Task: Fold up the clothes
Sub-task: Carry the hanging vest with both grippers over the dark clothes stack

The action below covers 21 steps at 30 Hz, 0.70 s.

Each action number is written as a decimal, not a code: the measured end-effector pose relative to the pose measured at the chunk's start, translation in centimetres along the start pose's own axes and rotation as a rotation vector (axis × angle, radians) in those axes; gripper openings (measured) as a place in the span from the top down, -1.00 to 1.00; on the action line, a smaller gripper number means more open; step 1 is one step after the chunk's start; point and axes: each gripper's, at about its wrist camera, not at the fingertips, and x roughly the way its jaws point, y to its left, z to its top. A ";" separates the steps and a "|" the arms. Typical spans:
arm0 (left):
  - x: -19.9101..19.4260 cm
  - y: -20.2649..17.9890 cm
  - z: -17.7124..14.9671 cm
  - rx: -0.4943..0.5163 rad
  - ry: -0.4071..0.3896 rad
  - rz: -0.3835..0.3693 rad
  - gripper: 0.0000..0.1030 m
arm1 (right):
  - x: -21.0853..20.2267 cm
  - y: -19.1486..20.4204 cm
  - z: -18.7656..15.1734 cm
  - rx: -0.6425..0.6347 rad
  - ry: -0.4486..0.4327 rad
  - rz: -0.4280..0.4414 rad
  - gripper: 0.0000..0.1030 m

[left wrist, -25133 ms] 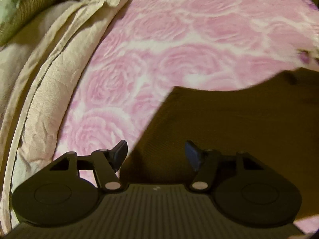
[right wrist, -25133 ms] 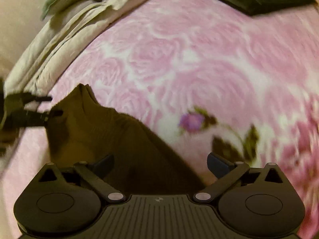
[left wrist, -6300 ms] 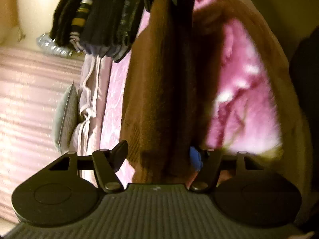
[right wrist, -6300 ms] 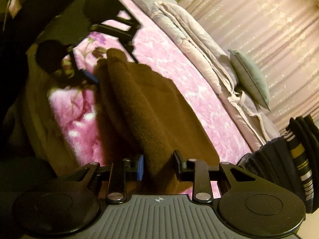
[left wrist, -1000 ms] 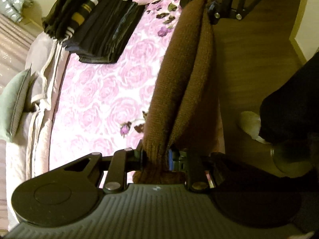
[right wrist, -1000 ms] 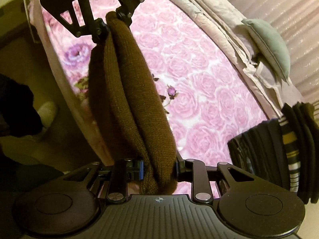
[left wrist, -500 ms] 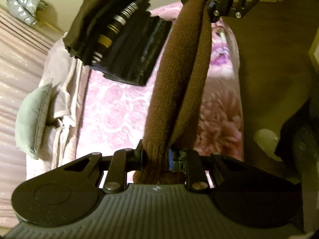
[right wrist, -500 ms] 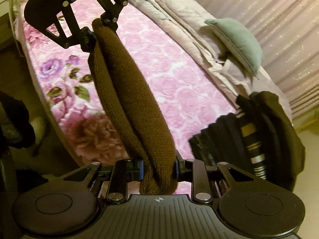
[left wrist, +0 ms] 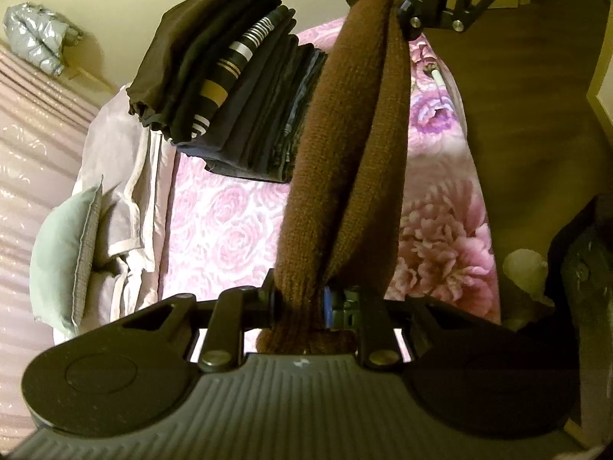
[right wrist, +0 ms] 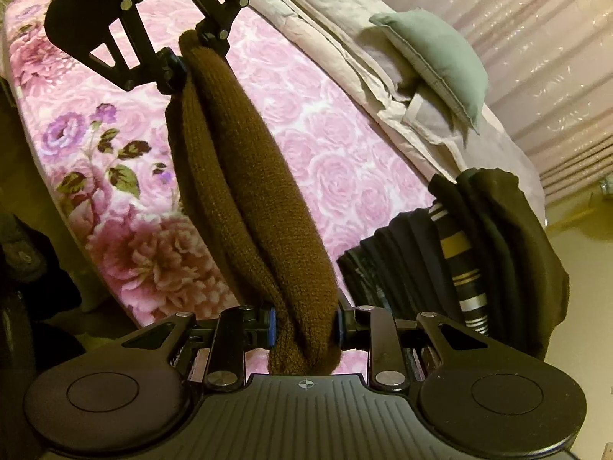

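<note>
A folded brown knit sweater (left wrist: 345,145) hangs stretched in the air between my two grippers, above the pink rose-patterned bed. My left gripper (left wrist: 298,304) is shut on one bunched end of it. The other end is pinched by my right gripper (left wrist: 398,4), seen at the top of the left wrist view. In the right wrist view my right gripper (right wrist: 304,324) is shut on the brown sweater (right wrist: 260,199), and my left gripper (right wrist: 187,55) clamps the far end at the top left.
A tall stack of folded dark clothes (left wrist: 237,88), one with yellow and white stripes, sits on the bed (left wrist: 226,226) near its corner; the stack (right wrist: 467,260) is close to my right gripper. A green pillow (right wrist: 436,57) and beige bedding (left wrist: 126,176) lie along the curtain side. Wood floor (left wrist: 528,115) borders the bed.
Both grippers have carried the sweater up and along the bed toward the stack of dark clothes, which now looks larger and closer. The grips have not changed.
</note>
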 end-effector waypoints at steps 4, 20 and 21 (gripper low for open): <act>0.2 1.0 -0.5 0.005 -0.007 0.008 0.64 | 0.2 -0.1 1.0 -0.002 0.009 -0.004 0.49; 0.3 3.0 -1.8 -0.003 -0.017 0.022 0.64 | 0.9 -0.8 3.1 -0.030 0.014 -0.013 0.49; 0.3 3.1 -1.9 -0.002 -0.018 0.022 0.64 | 1.0 -0.8 3.3 -0.030 0.015 -0.014 0.49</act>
